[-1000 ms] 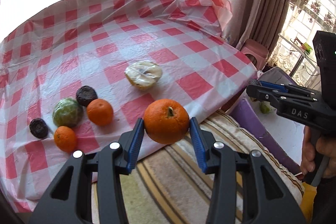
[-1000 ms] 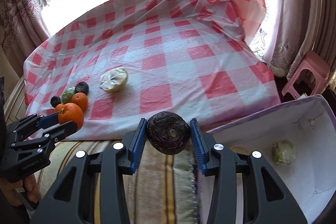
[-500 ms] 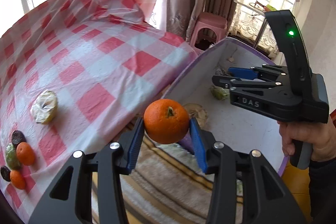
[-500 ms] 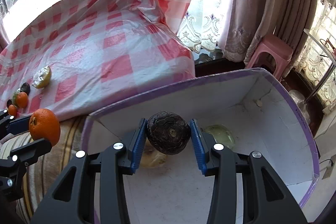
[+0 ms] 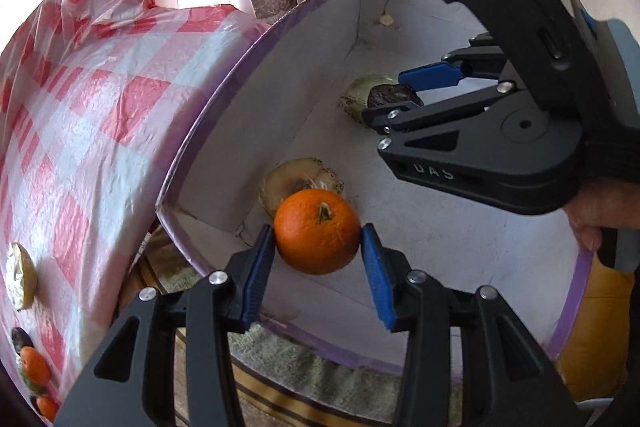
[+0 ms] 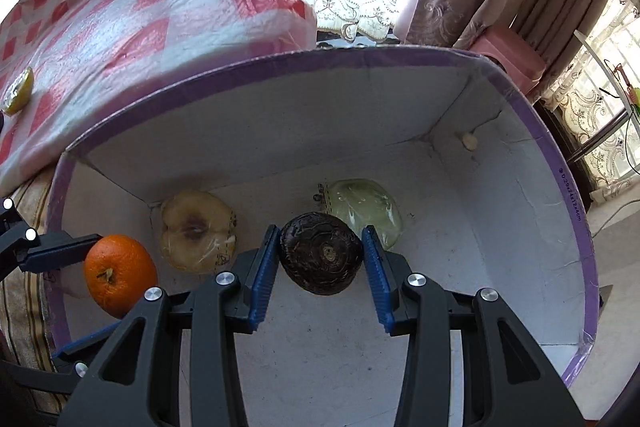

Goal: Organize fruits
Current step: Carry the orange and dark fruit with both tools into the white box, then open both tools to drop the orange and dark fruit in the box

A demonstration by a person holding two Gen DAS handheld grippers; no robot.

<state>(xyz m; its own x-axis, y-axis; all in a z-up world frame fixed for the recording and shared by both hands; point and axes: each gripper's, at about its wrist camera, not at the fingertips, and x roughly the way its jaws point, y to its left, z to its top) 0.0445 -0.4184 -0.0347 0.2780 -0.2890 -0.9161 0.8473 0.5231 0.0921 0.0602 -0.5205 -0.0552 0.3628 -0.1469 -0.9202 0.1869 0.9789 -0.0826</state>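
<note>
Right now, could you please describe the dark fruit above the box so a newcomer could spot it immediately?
Find the white box with the purple rim beside the checked tablecloth. Above its floor, the right tool grips a round dark fruit. Unlike the orange and the pale wrapped fruits below, it is wrinkled and near black.

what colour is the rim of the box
Purple; the rim edges white walls of the box, clearest in the right wrist view.
</note>
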